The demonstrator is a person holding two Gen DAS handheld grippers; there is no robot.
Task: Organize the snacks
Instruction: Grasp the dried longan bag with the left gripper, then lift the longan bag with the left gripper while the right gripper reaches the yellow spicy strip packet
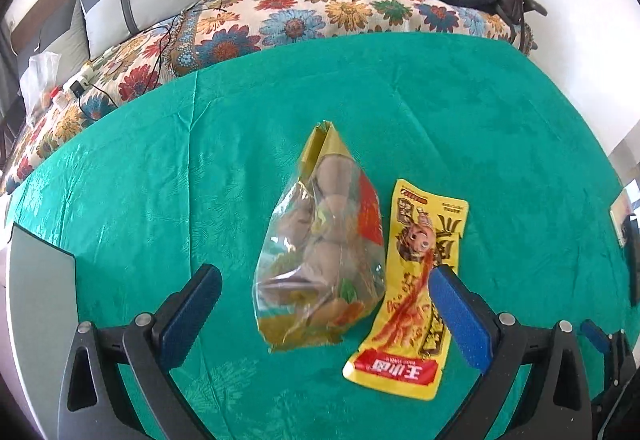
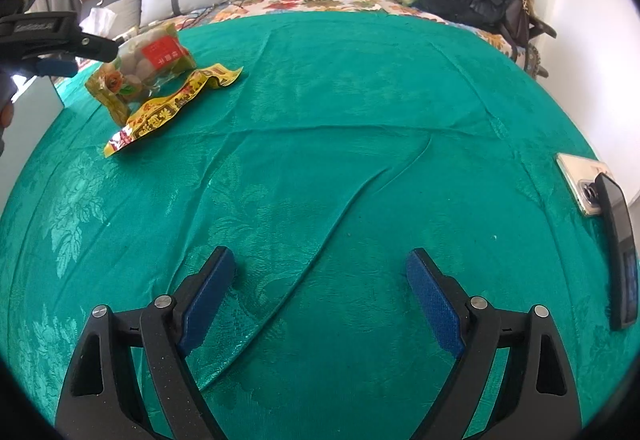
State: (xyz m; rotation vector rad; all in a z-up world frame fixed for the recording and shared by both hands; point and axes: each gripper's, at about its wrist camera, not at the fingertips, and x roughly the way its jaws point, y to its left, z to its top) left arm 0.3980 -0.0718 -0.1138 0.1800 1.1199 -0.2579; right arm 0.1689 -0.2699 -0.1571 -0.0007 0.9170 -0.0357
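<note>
Both jaws wide, holding nothing. We see left gripper [image 1: 324, 292] straddling the bag [image 1: 320, 260] on the cloth [image 1: 480, 120]; pouch [image 1: 416, 292] touches its right side. Bag looks light, crinkly, slippery; we'd pinch mid-body. Right gripper [image 2: 320, 280] well apart from the bag.

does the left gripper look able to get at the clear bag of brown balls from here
Probably yes: the left gripper is open, with the clear bag lying between its fingers. The yellow packet touches the bag's right side and may get nudged.
</note>
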